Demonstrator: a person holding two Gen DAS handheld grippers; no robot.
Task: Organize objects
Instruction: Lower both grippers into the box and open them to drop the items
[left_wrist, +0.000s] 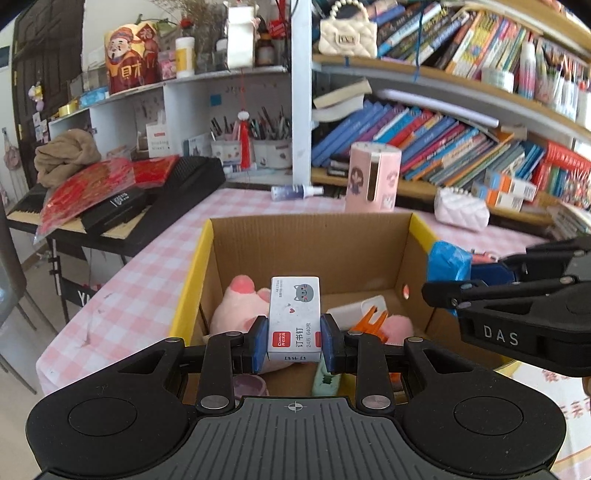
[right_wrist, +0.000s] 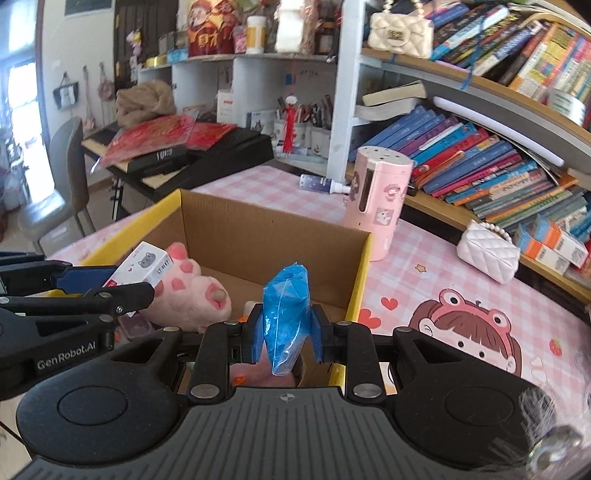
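The left claw (left_wrist: 294, 341) clamps a white staple box (left_wrist: 294, 317) above the open cardboard box (left_wrist: 310, 236) on the pink checked bench (left_wrist: 147, 266). To its right, the right claw (right_wrist: 286, 334) grips a blue plastic packet (right_wrist: 286, 306) over the box's right side, where a pink plush toy (right_wrist: 188, 295) lies inside.

1. cardboard box (left_wrist: 373, 251): plain brown corrugated inside, matt, with a glossy yellow rim.
2. staples box (left_wrist: 294, 317): smooth printed card, slight sheen.
3. blue bag (right_wrist: 286, 314): thin crinkly plastic, shiny.
4. plush toy (right_wrist: 192, 295): fuzzy pink cloth.
5. desk (right_wrist: 461, 295) cover: smooth and printed.
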